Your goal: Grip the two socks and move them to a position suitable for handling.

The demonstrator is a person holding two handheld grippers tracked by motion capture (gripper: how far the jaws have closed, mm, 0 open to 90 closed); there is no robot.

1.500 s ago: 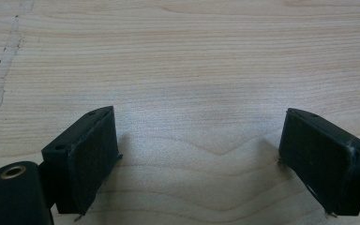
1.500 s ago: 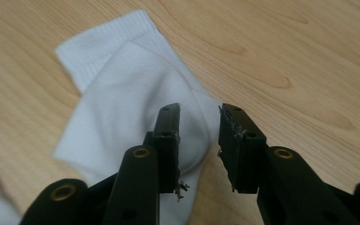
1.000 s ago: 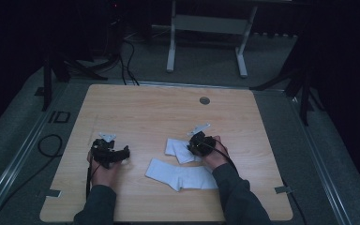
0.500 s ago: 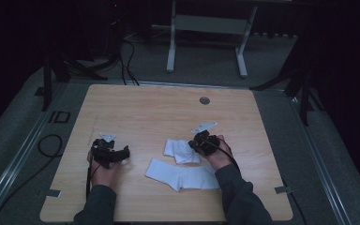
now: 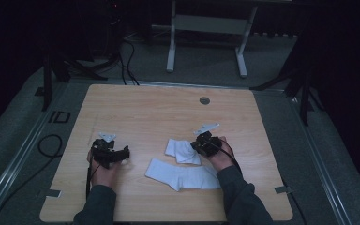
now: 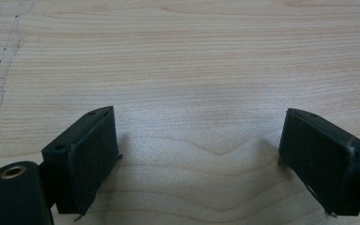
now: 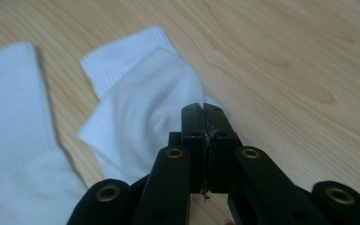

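Note:
Two white socks lie on the wooden table (image 5: 145, 108). The smaller, folded sock (image 5: 179, 149) (image 7: 140, 112) sits just left of my right gripper (image 5: 200, 146) (image 7: 202, 112). That gripper's jaws are pressed together on the sock's near edge, and the fabric rises to their tips. The longer sock (image 5: 180, 176) (image 7: 14, 140) lies flat in front of it. My left gripper (image 5: 118, 154) (image 6: 197, 154) rests at the table's left with its pads (image 6: 93, 159) wide apart over bare wood and nothing between them.
A round grommet (image 5: 204, 100) is set into the table near its far edge. A metal stand's legs (image 5: 171, 42) and cables (image 5: 126, 51) are on the floor beyond the table. Tape marks sit at the front corners (image 5: 283, 190).
The right gripper has shifted very slightly to the right at the folded sock's edge. The left gripper has stayed where it was.

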